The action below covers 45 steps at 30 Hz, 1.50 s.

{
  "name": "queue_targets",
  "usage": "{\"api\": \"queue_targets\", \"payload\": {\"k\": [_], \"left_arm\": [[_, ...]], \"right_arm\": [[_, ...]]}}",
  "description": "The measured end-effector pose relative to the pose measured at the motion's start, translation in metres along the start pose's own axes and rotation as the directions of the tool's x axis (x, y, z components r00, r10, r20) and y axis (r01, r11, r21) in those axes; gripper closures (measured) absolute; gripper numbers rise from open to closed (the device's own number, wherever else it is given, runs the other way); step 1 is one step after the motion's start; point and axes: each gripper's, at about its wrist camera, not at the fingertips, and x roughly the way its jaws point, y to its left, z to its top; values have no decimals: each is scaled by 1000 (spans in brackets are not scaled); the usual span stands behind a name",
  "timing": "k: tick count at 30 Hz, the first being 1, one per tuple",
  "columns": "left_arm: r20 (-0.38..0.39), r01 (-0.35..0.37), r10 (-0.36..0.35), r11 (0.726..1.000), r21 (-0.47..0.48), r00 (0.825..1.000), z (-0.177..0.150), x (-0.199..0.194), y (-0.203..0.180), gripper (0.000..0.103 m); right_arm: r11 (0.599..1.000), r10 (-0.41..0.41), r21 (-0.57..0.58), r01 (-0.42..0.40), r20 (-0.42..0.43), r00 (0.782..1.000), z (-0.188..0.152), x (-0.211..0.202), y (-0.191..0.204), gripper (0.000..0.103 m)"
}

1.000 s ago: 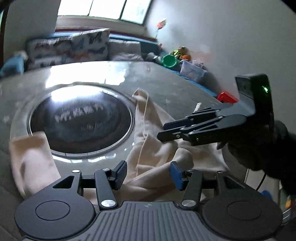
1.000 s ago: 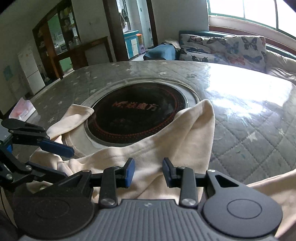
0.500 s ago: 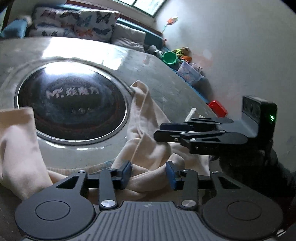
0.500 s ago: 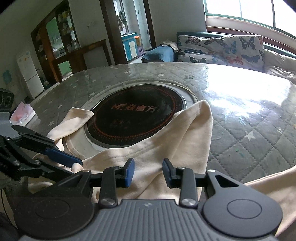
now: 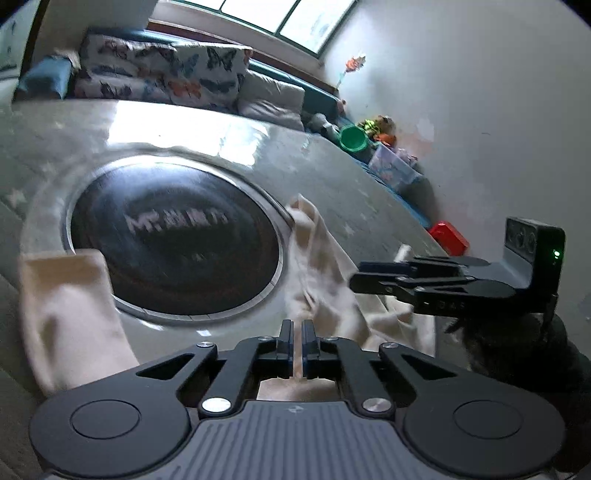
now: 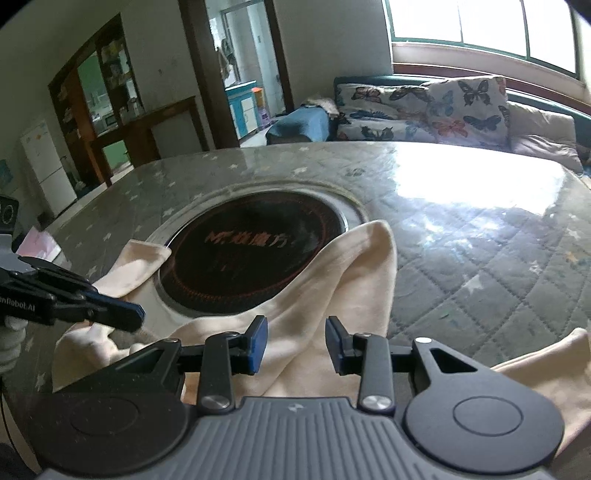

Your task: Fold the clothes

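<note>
Butterfly-cushioned sofa [image 6: 436, 107] beneath bright window [image 6: 480, 29]

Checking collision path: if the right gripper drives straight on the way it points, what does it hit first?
Most likely the cream garment. The right gripper has open jaws, and the cloth lies directly ahead between and beyond them, draped toward the dark round hotplate. Height above the cloth is unclear, so contact could come a little later.
</note>
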Motion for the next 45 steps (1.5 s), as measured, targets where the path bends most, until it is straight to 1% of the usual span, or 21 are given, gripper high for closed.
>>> {"api": "queue_targets", "payload": {"k": [2,4,5,6,9,10,11,12,14,16,18,21,23,24,25,31,35,38,41,43,45], "left_arm": [[15,-28,27,1000,7,1000,6,-3,1,99],[5,-15,15,1000,-21,1000,9,-4,4,98],[4,-16,16,1000,-12,1000,9,-5,2,97],[-1,-27,27,1000,5,1000,8,-5,0,92],[-1,-65,65,997,46,998,1,-4,-6,88],[4,-82,82,995,53,997,-1,-4,-7,85],[9,-98,98,993,60,995,-3,-5,-8,78],[15,-112,111,991,66,994,-5,-6,-8,76],[24,-129,127,989,72,992,-8,-8,-7,76],[23,-133,132,988,72,991,-12,-10,-5,74],[15,-135,135,988,76,991,-17,-11,-3,74],[5,-138,138,987,85,990,-25,-14,1,74],[-1,-136,137,987,89,991,-30,-16,3,71],[0,-136,136,987,91,991,-33,-17,4,68],[0,-135,136,986,95,991,-34,-19,5,68],[0,-134,135,983,127,991,-38,-19,3,62],[-9,-120,123,983,141,992,-41,-20,0,62],[-19,-103,108,981,161,994,-46,-20,-3,62],[-31,-91,98,977,194,995,-53,-19,-9,62],[-33,-95,105,969,227,994,-58,-18,-14,61],[-28,-99,110,961,257,994,-62,-18,-17,59]], "right_arm": [[1000,-4,7,4,1,1000,1,-1,-1,68],[1000,14,14,-14,3,1000,0,-3,0,68],[1000,26,11,-26,4,1000,0,-4,2,68],[999,46,-5,-46,2,999,-1,-5,7,69],[991,117,-64,-117,-9,993,-1,-9,29,69],[986,147,-82,-148,-17,989,-1,-9,37,72],[979,179,-98,-181,-27,983,-1,-8,45,73],[974,195,-108,-198,-42,980,-1,-5,51,78],[968,210,-121,-218,-76,975,-4,2,61,80],[962,225,-133,-239,-110,968,-6,10,71,89],[955,239,-144,-259,-144,960,-8,17,81,93],[959,263,-75,-275,-137,955,-3,19,75,95],[960,267,-60,-275,-120,956,4,17,74,95],[960,267,-57,-274,-112,957,7,16,73,103],[960,267,-53,-274,-103,958,11,15,73,103],[962,269,-30,-270,-50,962,32,10,70,103],[963,268,-15,-269,-14,963,47,6,69,97],[964,246,-73,-255,-119,962,29,20,83,97],[960,222,-123,-252,-213,951,9,31,98,96],[961,199,-147,-234,-223,954,4,31,104,91],[963,176,-162,-216,-227,958,2,31,107,91]]}}
